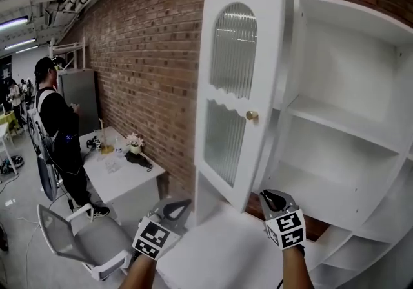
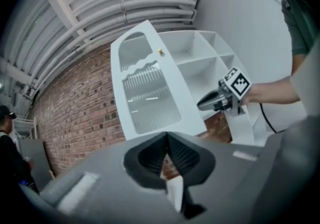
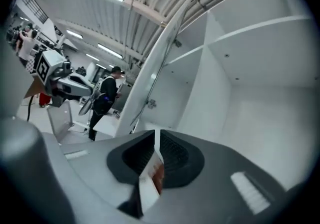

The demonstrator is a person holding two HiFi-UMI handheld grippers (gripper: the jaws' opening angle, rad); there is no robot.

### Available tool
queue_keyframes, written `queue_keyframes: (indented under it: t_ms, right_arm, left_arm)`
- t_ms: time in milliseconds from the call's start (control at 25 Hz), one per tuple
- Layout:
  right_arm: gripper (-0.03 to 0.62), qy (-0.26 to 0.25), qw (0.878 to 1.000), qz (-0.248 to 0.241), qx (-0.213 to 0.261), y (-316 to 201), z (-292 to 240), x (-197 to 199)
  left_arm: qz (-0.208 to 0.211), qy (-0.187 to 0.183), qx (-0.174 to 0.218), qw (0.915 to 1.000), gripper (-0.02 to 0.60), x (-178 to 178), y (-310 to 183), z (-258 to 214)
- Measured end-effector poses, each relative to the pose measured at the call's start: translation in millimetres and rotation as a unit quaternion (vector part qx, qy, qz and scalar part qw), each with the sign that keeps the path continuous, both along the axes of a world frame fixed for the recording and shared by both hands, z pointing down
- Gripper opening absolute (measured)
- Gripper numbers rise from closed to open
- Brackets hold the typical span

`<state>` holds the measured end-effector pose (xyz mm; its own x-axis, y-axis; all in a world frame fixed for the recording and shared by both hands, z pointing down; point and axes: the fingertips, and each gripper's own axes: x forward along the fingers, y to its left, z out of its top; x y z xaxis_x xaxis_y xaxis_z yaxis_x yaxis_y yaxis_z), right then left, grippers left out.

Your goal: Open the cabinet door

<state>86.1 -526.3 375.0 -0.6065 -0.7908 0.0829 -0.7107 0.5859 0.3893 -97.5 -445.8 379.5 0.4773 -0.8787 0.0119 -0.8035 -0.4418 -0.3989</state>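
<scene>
The white cabinet (image 1: 342,120) stands against the brick wall, its shelves bare. Its door (image 1: 239,88), with ribbed glass panes and a small gold knob (image 1: 251,115), is swung out to the left. Below the door, my left gripper (image 1: 184,204) hangs shut with nothing in it. My right gripper (image 1: 268,196) is under the door's free edge, clear of the knob, its jaws a narrow slit apart and empty. The left gripper view shows the door (image 2: 150,88), the knob (image 2: 160,52) and the right gripper (image 2: 202,103). The right gripper view looks into the shelves (image 3: 250,28) past the door's inner face (image 3: 160,68).
A person in black (image 1: 58,126) stands at the left beside a white table (image 1: 122,171) with small items on it. A grey chair (image 1: 84,236) sits low at the left. The brick wall (image 1: 148,55) runs behind the cabinet. A grey locker (image 1: 80,94) stands farther back.
</scene>
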Motion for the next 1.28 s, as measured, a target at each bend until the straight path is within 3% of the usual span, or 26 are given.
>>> queue_keyframes:
  t_ms: [320, 1280]
  right_arm:
    - [-0.008, 0.015, 0.999, -0.041, -0.014, 0.6, 5.3, -19.6]
    - [-0.008, 0.054, 0.984, -0.170, 0.003, 99.8, 8.5, -170.6]
  left_arm:
    - [0.022, -0.008, -0.010, 0.9997, 0.003, 24.6, -20.0, 5.5]
    - [-0.025, 0.001, 0.001, 0.9997, 0.003, -12.8, 26.7, 0.3]
